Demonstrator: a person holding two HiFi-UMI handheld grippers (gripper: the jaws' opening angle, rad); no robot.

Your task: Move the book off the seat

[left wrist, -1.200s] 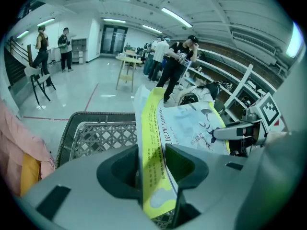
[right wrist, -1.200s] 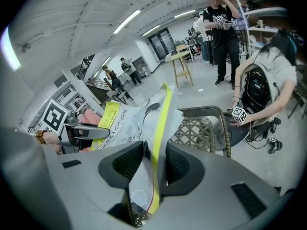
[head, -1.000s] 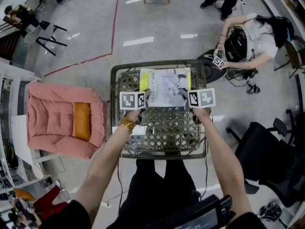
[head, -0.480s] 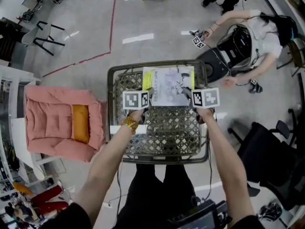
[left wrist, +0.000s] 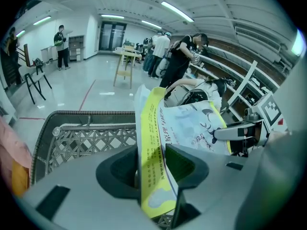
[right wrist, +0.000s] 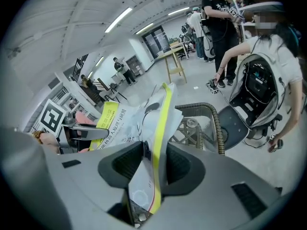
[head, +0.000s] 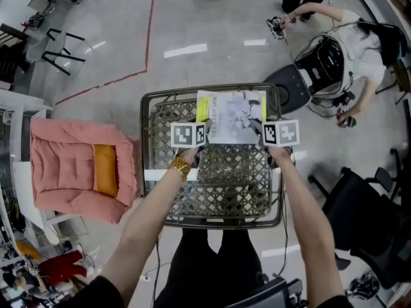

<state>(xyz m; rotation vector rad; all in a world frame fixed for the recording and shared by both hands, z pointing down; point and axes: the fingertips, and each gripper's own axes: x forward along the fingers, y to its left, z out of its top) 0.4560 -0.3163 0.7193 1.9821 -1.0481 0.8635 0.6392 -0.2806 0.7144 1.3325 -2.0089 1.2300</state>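
Woven cane forms the seat (head: 212, 194), a basket-like frame with a raised rim. Nothing is seen in it except the book (head: 232, 115), which sits over its far half; whether the far edge rests on the lattice cannot be told. The left gripper (head: 204, 127) is clamped on the yellow spine corner and the right gripper (head: 257, 128) on the opposite near corner. The volume is judged thin and limp. Held by two corners only, it may sag, splay or slide from the pads. An uneven pull could tear the cover, and a low exit could snag the rim. A pink cushioned chair (head: 64, 172) alongside holds an orange pad (head: 104, 170).
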